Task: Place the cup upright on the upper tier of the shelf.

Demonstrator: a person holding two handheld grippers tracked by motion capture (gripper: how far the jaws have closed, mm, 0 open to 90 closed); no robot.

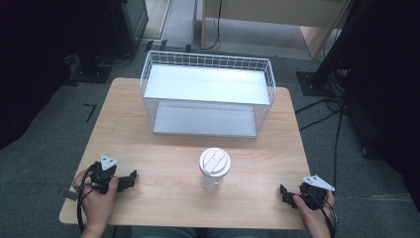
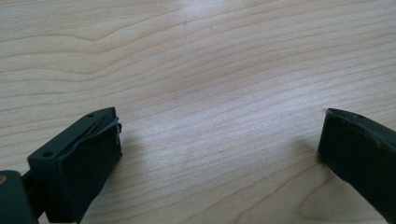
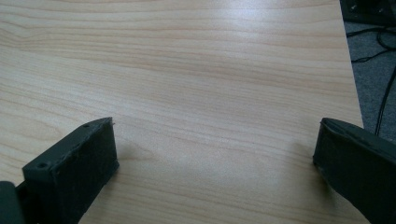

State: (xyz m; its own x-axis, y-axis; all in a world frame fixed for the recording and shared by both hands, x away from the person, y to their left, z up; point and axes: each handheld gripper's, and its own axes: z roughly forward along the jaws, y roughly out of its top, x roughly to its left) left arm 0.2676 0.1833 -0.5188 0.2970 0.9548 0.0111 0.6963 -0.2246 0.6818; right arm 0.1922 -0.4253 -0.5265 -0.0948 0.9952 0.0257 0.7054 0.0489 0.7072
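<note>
The clear plastic cup with a white snap-on lid (image 1: 214, 170) stands upright near the front centre of the light wood-grain table (image 1: 163, 148), roughly midway between the two handheld tools and well apart from both. This central position leaves it open to approach from either side. The left gripper (image 1: 130, 179) rests at the front left corner of the table, held in the person's left hand (image 1: 99, 198); in the left gripper view its two black jaws stand wide apart with nothing but bare tabletop between them (image 2: 219, 140). The right gripper (image 1: 286, 194) rests at the front right edge, held in the right hand (image 1: 313, 210); in the right gripper view its jaws are likewise spread fully and hold nothing (image 3: 215, 140). Both tools appear parked low on the surface, judged to be a ready posture ahead of a reach for the cup. Behind the cup stands a white wire-mesh two-tier shelf basket (image 1: 208, 61), open toward the front, a likely destination, though that is a judgement only. The contents of the cup cannot be made out through its wall. The right jaw tip in each gripper view is cut off by the frame edge, and the person's forearms are cropped at the bottom of the high view. The dark surroundings at both sides of the floor are too dim to read.
</note>
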